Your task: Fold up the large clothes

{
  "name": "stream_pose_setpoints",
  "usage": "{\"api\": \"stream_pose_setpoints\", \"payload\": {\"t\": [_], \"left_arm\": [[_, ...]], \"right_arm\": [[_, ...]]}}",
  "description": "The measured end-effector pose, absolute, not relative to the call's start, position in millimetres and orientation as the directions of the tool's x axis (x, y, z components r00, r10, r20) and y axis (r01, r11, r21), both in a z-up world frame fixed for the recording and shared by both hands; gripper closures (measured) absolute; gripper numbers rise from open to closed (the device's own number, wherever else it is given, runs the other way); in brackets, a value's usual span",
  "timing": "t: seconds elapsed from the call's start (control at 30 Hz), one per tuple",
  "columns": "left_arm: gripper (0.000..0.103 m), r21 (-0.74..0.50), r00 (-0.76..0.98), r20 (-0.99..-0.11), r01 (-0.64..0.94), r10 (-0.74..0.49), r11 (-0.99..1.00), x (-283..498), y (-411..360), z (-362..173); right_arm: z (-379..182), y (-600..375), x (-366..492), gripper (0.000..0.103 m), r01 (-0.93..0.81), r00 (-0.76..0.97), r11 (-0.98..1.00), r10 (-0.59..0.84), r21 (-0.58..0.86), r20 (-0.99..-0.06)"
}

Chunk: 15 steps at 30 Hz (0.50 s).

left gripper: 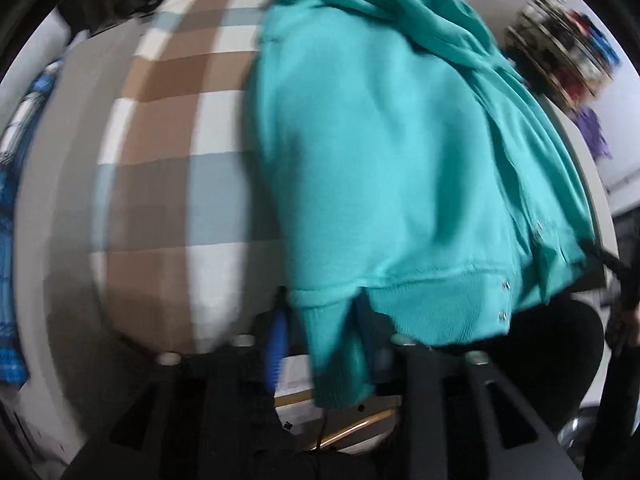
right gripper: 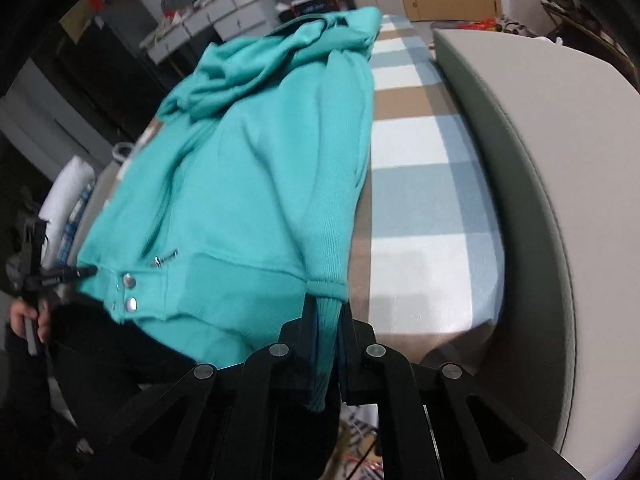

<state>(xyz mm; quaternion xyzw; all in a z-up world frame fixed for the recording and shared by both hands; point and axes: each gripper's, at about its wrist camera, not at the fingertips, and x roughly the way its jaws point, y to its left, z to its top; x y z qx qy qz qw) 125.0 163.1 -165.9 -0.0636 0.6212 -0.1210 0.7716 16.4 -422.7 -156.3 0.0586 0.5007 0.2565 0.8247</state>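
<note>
Hoodie (right gripper: 248, 184), teal, lies lengthwise on checked bed cover (right gripper: 420, 200), hood at far end, hem w/ snaps near. Right gripper (right gripper: 326, 320) clamped on sleeve cuff (right gripper: 324, 332); left gripper (left gripper: 320, 320) apart, cuff betw. its fingers.

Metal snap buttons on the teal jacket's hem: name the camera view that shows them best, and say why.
Right wrist view. The round metal snap buttons sit large and sharp on the teal fleece jacket's ribbed hem, beside a zipper pull. The left wrist view shows the same snaps only small and motion-blurred.
</note>
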Motion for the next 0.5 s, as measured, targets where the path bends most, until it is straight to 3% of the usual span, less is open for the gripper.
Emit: {"api": "stream_pose_setpoints", "payload": {"t": [0.07,0.17,0.2,0.23,0.37,0.5], "left_arm": [[0.044,-0.26,0.212,-0.94,0.068,-0.268,0.963,127,171,-163],[0.042,-0.311,0.213,-0.924,0.064,-0.317,0.948,129,179,-162],[0.039,-0.333,0.211,-0.918,0.05,-0.336,0.942,132,184,-164],[0.039,-0.364,0.212,-0.907,0.039,-0.363,0.931,135,187,-166],[0.038,-0.602,0.16,-0.789,-0.004,-0.594,0.799,152,184,-181],[0.018,-0.684,0.099,-0.725,0.009,-0.682,0.729,165,167,-199]], "right_arm": [[-156,-423,21,0.09,-0.367,0.352,0.855,0.492,0.366,-0.797],[-161,-438,29,0.068,-0.352,0.312,0.78,0.619,0.518,-0.721],[-162,-437,33,0.056,-0.342,0.305,0.763,0.642,0.548,-0.703],[-165,-440,38,0.053,-0.319,0.307,0.755,0.654,0.573,-0.691],[-184,-440,52,0.053,-0.265,0.257,0.668,0.744,0.696,-0.616],[-199,-431,62,0.052,-0.211,0.177,0.554,0.832,0.805,-0.526]]}}
